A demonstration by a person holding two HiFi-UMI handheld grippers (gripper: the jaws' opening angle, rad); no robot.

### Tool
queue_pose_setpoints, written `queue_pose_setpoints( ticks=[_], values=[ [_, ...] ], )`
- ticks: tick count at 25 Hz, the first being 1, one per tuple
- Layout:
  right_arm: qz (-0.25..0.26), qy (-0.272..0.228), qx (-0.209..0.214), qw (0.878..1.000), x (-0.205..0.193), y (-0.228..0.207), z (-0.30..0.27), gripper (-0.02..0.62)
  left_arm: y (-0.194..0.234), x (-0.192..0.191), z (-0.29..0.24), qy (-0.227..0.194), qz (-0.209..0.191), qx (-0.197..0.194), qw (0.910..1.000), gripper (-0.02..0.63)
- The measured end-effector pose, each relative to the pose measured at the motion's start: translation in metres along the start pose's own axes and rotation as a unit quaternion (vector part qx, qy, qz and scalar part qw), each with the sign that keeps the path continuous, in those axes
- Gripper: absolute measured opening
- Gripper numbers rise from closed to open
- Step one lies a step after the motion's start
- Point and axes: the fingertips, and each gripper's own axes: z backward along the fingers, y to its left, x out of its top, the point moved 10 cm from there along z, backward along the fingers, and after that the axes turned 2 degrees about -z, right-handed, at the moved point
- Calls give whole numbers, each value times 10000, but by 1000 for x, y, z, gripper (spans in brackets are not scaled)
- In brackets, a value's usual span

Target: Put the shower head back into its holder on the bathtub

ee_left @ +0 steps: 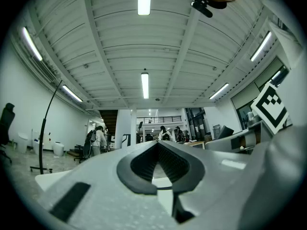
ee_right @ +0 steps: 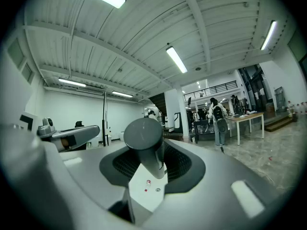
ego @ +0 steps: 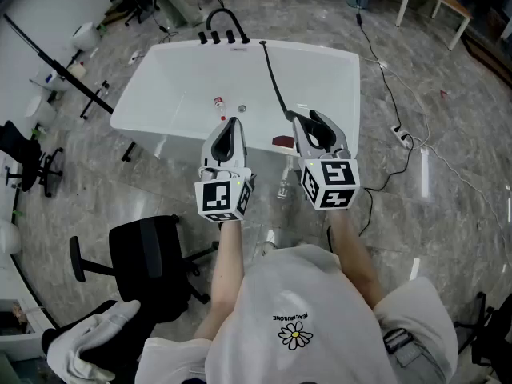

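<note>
The white bathtub [ego: 176, 78] lies ahead of me, with black tap fittings [ego: 222, 32] at its far end. A black hose [ego: 276, 86] runs from there to my right gripper [ego: 318, 130]. In the right gripper view a grey shower head [ee_right: 144, 138] with a round top stands upright between the jaws of the right gripper [ee_right: 149, 164], which is shut on it above the tub's near end. My left gripper [ego: 229, 134] hovers beside it to the left, shut with nothing in it; in its own view the left gripper's [ee_left: 158, 166] pads meet.
A small red-capped bottle [ego: 218, 102] lies in the tub near the drain [ego: 242, 110]. A dark red object [ego: 282, 142] sits on the near rim. A black office chair [ego: 152, 262] stands at my left, and cables with a power strip [ego: 400, 136] lie on the floor at right.
</note>
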Motion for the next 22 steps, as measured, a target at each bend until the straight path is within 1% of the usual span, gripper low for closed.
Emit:
queue_pose_setpoints(
  ticks=[7, 11, 15, 22],
  values=[
    [-12, -8, 23, 10000, 1, -11, 10, 135, -16, 1, 5, 40, -29, 21, 10000, 0],
    [13, -19, 115, 9999, 1, -19, 15, 135, -28, -2, 8, 108, 21, 49, 9999, 0],
    [29, -49, 189, 9998, 0, -27, 21, 135, -42, -10, 12, 263, 4, 9, 9997, 0],
    [-156, 0, 146, 9998, -7, -44, 20, 135, -54, -31, 14, 538, 97, 34, 9985, 0]
  ],
)
